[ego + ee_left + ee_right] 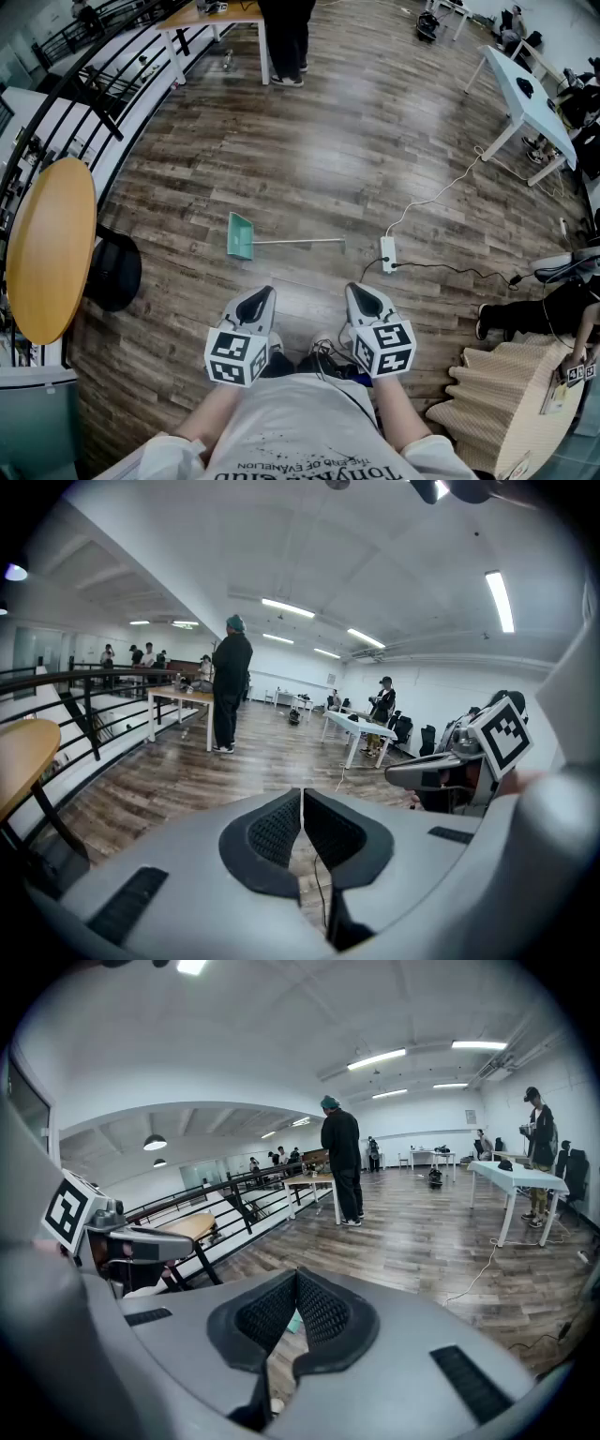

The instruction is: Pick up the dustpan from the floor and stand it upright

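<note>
Hovering empty with jaws pressed together, the left gripper [263, 294] and right gripper [362, 293] have not yet approached the dustpan [241, 235], which lies flat on the floor [375, 141] farther out and slightly left, so the next move probably means reaching out and opening.

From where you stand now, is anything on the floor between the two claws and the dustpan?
Nothing visible is. Only bare floor lies between the left claw, the right claw and the dustpan. The power strip and its cable lie right of the handle end, off the path.
</note>
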Motion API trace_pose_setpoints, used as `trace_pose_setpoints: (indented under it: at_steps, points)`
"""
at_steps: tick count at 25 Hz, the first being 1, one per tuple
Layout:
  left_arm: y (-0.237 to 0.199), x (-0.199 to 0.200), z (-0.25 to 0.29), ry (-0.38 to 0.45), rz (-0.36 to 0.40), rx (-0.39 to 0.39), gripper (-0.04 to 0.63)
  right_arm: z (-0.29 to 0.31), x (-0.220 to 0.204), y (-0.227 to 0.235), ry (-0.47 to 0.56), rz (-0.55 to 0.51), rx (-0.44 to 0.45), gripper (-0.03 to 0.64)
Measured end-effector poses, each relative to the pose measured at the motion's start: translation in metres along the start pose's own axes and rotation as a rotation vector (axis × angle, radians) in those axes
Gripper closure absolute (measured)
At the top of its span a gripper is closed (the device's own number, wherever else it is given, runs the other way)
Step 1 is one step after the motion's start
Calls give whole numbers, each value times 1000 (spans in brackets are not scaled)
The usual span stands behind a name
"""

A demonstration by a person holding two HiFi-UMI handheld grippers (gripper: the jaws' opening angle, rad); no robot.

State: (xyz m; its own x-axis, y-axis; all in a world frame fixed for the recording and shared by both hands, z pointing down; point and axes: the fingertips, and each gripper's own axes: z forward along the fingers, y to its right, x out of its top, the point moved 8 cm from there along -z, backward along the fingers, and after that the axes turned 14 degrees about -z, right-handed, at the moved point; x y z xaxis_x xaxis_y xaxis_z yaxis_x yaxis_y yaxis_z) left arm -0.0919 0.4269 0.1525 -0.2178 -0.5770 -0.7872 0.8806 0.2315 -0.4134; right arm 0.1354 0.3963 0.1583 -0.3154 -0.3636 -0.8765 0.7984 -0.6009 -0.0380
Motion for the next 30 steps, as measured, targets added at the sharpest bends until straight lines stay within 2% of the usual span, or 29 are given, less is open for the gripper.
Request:
trace_pose_setpoints:
  at_steps: [16,30]
  points:
    - [-22,1,-11,-14,-2,-8,565,10,4,-15,4,28,-13,591]
    - [-74,8,-19,-43,-1,-71,565,15,9,-27,-10,70,-154,591]
